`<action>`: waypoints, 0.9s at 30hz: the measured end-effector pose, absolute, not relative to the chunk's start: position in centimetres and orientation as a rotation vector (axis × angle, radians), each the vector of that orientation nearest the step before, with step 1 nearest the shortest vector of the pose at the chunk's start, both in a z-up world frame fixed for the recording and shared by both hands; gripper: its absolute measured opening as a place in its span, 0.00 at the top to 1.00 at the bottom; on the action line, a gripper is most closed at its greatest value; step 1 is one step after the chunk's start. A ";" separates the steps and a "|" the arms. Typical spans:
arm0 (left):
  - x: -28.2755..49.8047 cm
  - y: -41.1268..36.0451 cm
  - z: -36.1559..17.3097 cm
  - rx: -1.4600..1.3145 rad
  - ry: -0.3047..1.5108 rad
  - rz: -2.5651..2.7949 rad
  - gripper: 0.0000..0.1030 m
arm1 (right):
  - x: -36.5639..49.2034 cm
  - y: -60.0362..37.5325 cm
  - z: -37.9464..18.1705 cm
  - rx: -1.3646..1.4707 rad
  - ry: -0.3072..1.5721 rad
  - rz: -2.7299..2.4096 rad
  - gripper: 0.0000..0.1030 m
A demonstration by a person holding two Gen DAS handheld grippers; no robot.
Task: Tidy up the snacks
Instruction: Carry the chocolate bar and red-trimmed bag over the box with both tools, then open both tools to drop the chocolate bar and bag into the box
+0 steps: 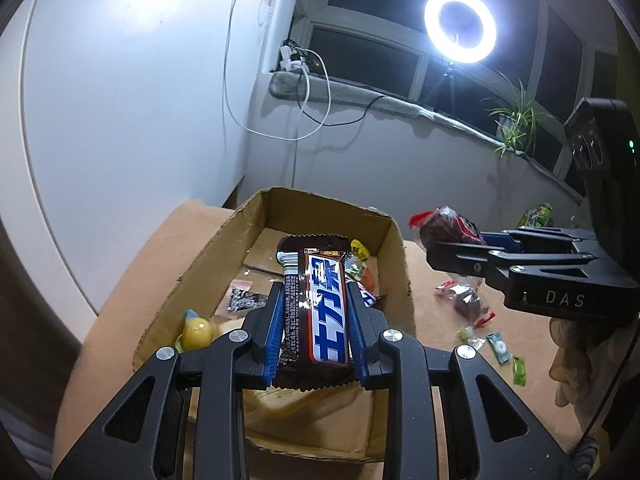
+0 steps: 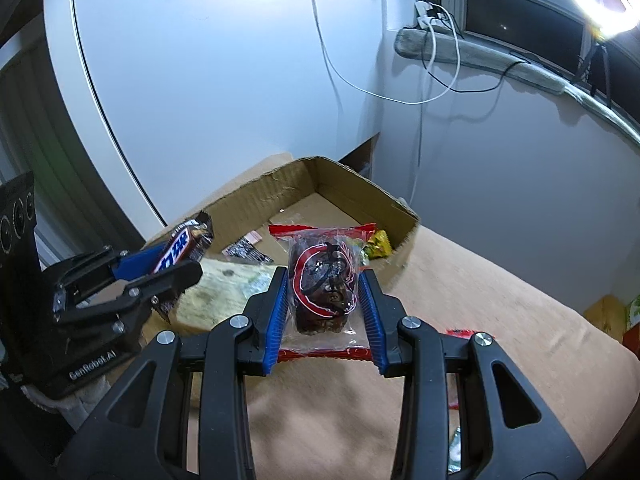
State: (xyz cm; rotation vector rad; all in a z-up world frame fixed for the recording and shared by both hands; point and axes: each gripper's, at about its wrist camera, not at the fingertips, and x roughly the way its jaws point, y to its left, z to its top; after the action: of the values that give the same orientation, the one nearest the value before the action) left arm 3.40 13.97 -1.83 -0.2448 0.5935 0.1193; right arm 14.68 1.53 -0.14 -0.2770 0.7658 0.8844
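Observation:
My left gripper [image 1: 317,292] is shut on a brown chocolate bar [image 1: 318,312] with blue-and-white lettering, held above the open cardboard box [image 1: 396,248]. The same bar [image 2: 185,245] shows at the left of the right wrist view, in the left gripper [image 2: 160,264]. My right gripper [image 2: 325,280] is shut on a clear, red-edged packet with a dark snack [image 2: 322,284], just before the box's near right wall [image 2: 404,220]. In the left wrist view that packet [image 1: 444,226] and the right gripper [image 1: 440,248] hover to the right of the box.
Inside the box lie a yellow packet [image 1: 196,330], a black sachet [image 1: 244,300] and small candies [image 1: 360,264]. On the tan cloth [image 1: 440,360] right of the box lie another red packet [image 1: 466,298] and green candies [image 1: 498,346]. A ring light [image 1: 460,26] stands on the windowsill.

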 end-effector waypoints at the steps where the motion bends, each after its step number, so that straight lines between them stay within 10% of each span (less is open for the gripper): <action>1: 3.3 14.1 -1.8 -0.244 0.592 0.124 0.73 | 14.6 1.8 -0.1 -0.278 0.765 0.887 0.64; 27: 3.7 16.2 -2.7 -0.277 0.623 0.170 0.73 | 15.4 7.1 -2.1 -0.352 0.809 0.900 0.63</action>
State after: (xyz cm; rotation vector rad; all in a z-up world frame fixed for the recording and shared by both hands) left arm 3.72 16.21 -2.68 -0.2766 0.6228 0.1700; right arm 15.44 7.13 -2.08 -0.3519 0.8088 0.9004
